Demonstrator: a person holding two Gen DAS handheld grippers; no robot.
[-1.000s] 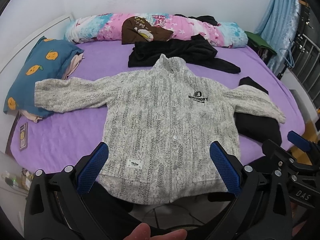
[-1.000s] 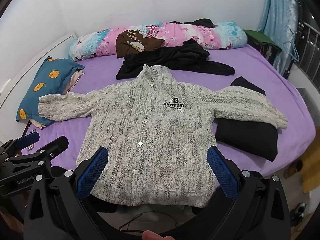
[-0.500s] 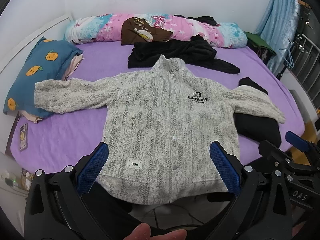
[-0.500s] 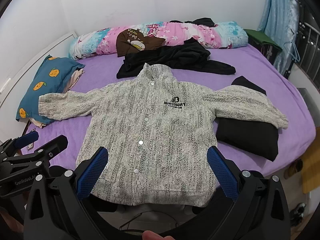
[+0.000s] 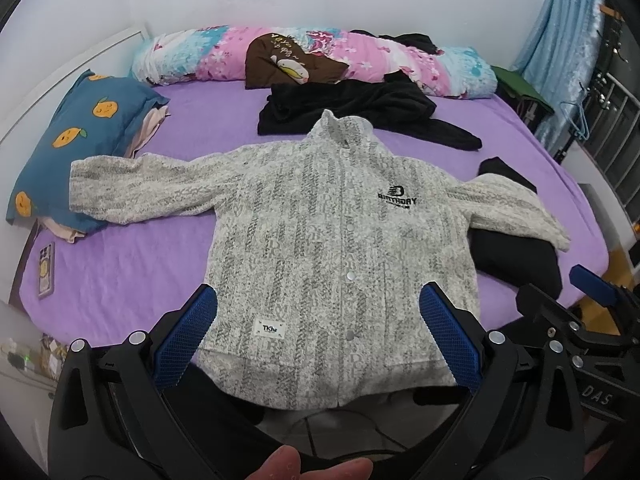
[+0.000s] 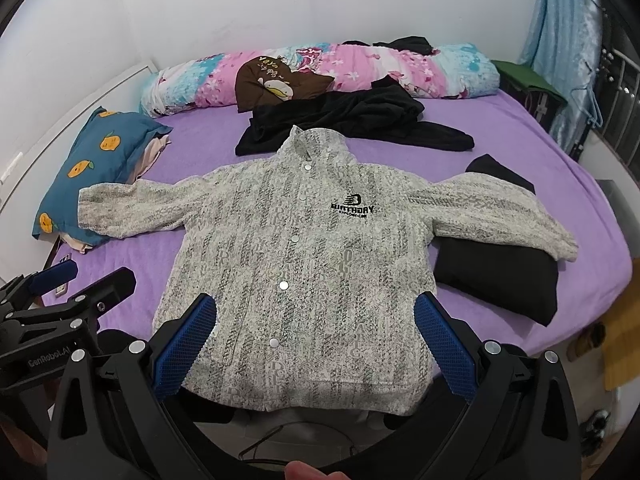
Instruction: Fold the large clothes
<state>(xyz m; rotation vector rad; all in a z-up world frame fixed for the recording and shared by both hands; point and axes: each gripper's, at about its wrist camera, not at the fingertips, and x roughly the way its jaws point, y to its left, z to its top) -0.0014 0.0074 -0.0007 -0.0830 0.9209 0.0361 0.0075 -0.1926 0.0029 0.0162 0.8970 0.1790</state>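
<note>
Holding both tools above the near edge of the bed, we find the left tool with its blue pads spread wide and nothing between them; the right tool stands likewise wide apart and empty. Neither touches the cloth. Fingertips of a hand show at the bottom edge of the left view.

Just beyond the pads lies the jacket, a grey-white patterned garment, spread flat and front-up on the purple sheet, snaps fastened, hem overhanging the near edge of the bed. Its collar points away from us. One sleeve reaches left onto a blue pillow with orange fruit print; the other rests across a folded black garment at the right.

A phone lies near the left edge of the sheet. Behind the collar we note a loose black garment, touching or nearly touching it, then a brown cushion leaning on a rolled pink-and-blue quilt along the wall. A blue curtain hangs at far right.
</note>
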